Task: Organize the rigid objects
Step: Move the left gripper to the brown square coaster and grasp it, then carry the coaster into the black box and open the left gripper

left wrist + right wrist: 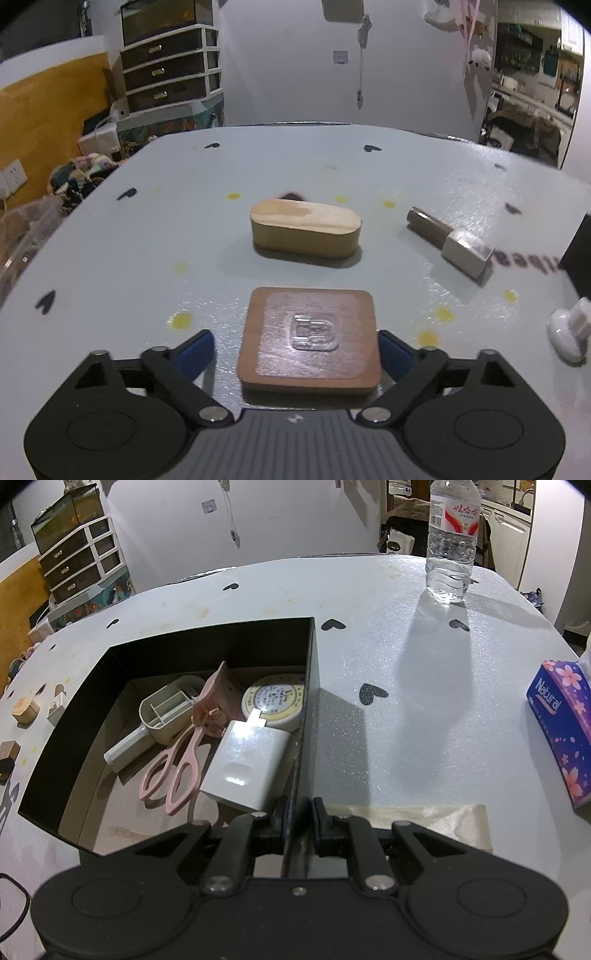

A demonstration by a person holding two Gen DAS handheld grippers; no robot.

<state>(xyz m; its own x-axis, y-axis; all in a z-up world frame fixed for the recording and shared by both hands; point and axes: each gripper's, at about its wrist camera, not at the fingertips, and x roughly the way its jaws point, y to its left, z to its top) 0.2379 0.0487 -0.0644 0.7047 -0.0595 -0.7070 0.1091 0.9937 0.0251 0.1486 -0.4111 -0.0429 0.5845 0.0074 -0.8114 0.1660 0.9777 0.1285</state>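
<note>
Left gripper [296,350] spread wide around a wooden tile [309,341], not clamped, right gripper [298,825] closed on the box [308,716] wall.

Square block [309,341] lies before oval block [306,233]; scissors [176,764] apparently inside box [74,746].

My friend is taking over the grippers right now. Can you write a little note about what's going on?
Left gripper: open around the square wooden block, not yet closed.
Right gripper: shut on the black box wall, holding it.
In the box: scissors, white charger, round tin, beige scoop.
Left on the table: oval wooden block, metal piece, white hook.
</note>
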